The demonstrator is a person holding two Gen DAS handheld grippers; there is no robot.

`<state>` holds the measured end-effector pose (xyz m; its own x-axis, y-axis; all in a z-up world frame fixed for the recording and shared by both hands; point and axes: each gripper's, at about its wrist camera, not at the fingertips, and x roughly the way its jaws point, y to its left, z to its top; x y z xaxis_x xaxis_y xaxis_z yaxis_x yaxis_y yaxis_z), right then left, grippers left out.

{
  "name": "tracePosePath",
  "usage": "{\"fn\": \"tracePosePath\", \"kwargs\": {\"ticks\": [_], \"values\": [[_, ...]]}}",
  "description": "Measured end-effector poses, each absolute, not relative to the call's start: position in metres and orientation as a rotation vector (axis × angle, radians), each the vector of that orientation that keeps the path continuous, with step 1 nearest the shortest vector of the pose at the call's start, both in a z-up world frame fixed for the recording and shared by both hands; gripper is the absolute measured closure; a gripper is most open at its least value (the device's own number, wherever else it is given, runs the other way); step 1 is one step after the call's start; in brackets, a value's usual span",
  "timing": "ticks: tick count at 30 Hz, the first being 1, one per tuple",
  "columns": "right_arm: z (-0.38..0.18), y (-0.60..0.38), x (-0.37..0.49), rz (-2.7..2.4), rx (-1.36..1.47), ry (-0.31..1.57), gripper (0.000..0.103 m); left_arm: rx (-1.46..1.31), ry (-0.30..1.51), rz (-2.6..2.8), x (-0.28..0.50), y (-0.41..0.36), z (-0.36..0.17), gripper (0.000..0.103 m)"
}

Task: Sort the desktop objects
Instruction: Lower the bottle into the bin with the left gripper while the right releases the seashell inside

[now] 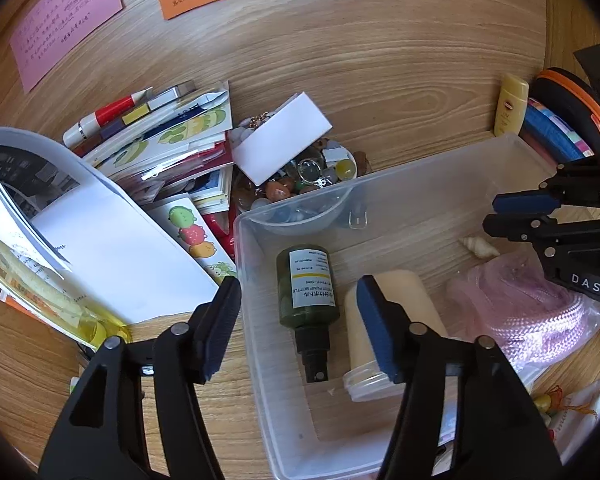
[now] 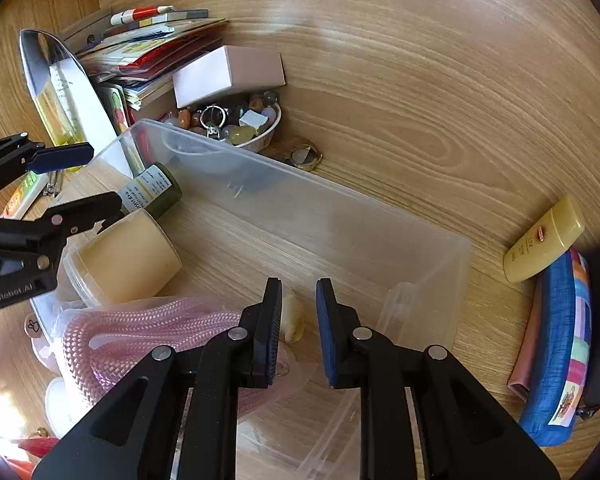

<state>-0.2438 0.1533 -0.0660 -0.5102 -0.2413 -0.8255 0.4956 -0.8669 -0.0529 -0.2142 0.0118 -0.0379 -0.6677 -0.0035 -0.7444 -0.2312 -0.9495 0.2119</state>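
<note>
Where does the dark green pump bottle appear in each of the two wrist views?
Left wrist: green pump bottle lies lower centre in the clear bin, between the fingers.
Right wrist: the bottle is at middle left.
Shared landmark: the cream jar beside it.

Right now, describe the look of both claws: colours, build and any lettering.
Both claws are matte black linkage frames with round silver pivot pins and flat dark blue pads on the fingers. The left claw shows white "GenRobot.AI" lettering in the right wrist view; the right claw shows white "DAS" lettering in the left wrist view. No cables visible.
</note>
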Motion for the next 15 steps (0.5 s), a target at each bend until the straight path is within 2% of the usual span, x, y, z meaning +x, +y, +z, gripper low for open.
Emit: {"fn": "tracePosePath", "kwargs": {"ticks": [7, 9, 11, 15], "values": [[-0.061, 0.153, -0.239, -2.405, 1.223, 0.416, 0.087, -1.224, 0.408, 2.713, -0.213, 0.013, -0.033, 0.042], [-0.058, 0.154, -0.236, -2.413, 1.208, 0.428, 0.084, -1.225, 0.406, 2.715, -0.212, 0.013, -0.031, 0.042], [-0.052, 0.155, -0.230, -2.427, 1.183, 0.433, 0.073, -1.216, 0.404, 2.716, -0.208, 0.015, -0.028, 0.041], [-0.038, 0.156, -0.218, -2.477, 1.119, 0.451, 0.059, -1.179, 0.406, 2.732, -0.197, 0.017, -0.018, 0.032]]}}
